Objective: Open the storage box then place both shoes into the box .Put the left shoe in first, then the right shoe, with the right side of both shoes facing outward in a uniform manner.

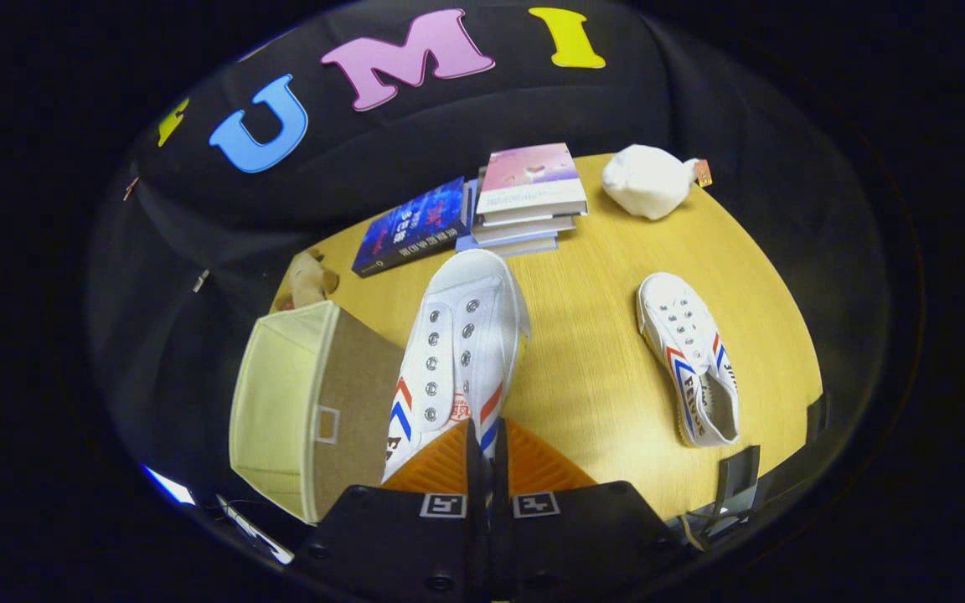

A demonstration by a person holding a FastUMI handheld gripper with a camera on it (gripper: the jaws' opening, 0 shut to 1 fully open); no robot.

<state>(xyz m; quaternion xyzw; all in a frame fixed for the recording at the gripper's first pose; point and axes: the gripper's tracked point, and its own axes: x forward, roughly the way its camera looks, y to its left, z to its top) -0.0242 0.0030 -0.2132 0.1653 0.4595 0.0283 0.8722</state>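
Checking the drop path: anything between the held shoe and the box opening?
Nothing visible. The gripper is shut on the held shoe, which sits right beside the open storage box; the other shoe lies well off on the far side.

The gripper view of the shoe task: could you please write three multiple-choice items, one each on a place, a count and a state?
1. Where is the loose shoe?
A. inside the storage box
B. flat on the table, to the right of the jaws
C. on the books

2. How many shoes are there?
A. one
B. two
C. three

3. What is the gripper doing?
A. open over the table
B. shut on the white plush toy
C. shut on the held shoe

Key: 1 B, it lies on the yellow table. 2 B, one held, one lying. 3 C, the jaws pinch its heel end beside the storage box.
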